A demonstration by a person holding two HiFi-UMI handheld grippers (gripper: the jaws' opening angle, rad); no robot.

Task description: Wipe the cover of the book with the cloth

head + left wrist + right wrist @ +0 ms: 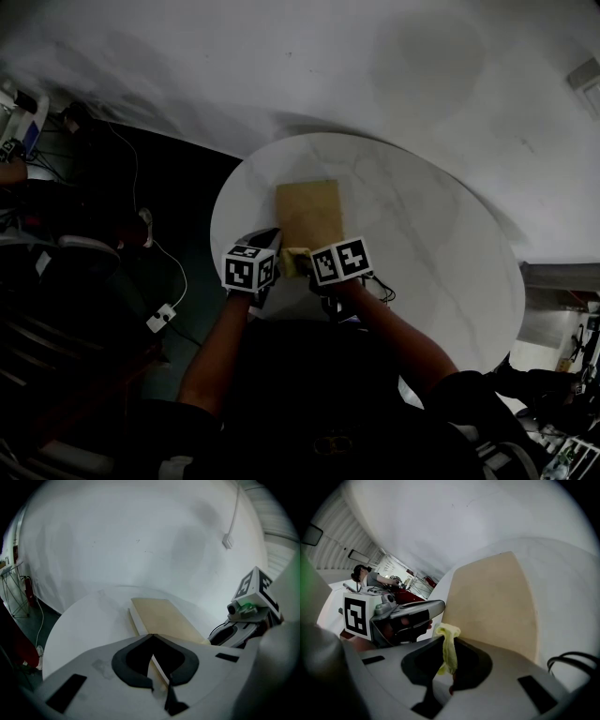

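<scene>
Your right gripper (pixel 450 641) clamps the cloth (pixel 448 656) at the book's (pixel 494 597) near edge; your left gripper (pixel 151 635), closed, sits alongside.

- A round white table (pixel 441 272) with faint grey veins stands in the middle of the head view. Its curved edge also shows in the left gripper view (pixel 79 620).
- A plain white wall (pixel 131 536) rises behind the table.
- A thin white cable with a small white box (pixel 228 541) at its end hangs on this wall.
- A wire rack (pixel 11 588) stands at the far left, beside the wall.
- The floor (pixel 187 187) to the left of the table is dark.
- A white power strip (pixel 161 317) lies on it, with a white cord (pixel 173 267) attached.
- A person (pixel 370 577) sits far behind, at a cluttered desk.
</scene>
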